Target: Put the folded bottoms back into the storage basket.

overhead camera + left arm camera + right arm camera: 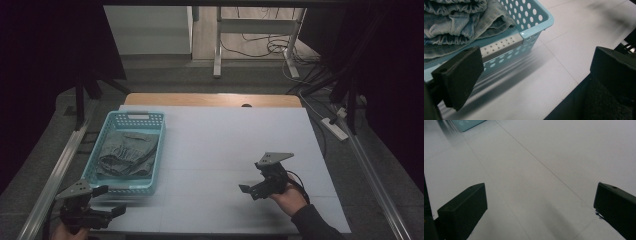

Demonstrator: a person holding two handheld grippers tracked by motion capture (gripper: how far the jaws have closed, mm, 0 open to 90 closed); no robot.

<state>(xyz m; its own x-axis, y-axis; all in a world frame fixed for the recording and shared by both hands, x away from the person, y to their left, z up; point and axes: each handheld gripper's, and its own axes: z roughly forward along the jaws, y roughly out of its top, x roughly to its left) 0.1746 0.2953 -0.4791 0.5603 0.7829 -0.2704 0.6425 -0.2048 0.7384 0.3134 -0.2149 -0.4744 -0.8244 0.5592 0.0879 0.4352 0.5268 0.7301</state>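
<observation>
Folded denim clothing (124, 152) lies inside the light blue basket (112, 119) on the left of the white worktop (235, 145). Both the left tool (112, 200) and the right tool (250, 189) are released and hold nothing. It seems the packing is done, with little left.

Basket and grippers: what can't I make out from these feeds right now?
- Basket near edge: blurred in the high view.
- Denim clothes: cut off by the left gripper view's top and left edges; folds hide what garment it is.
- Left gripper: dim at the high view's bottom.
</observation>
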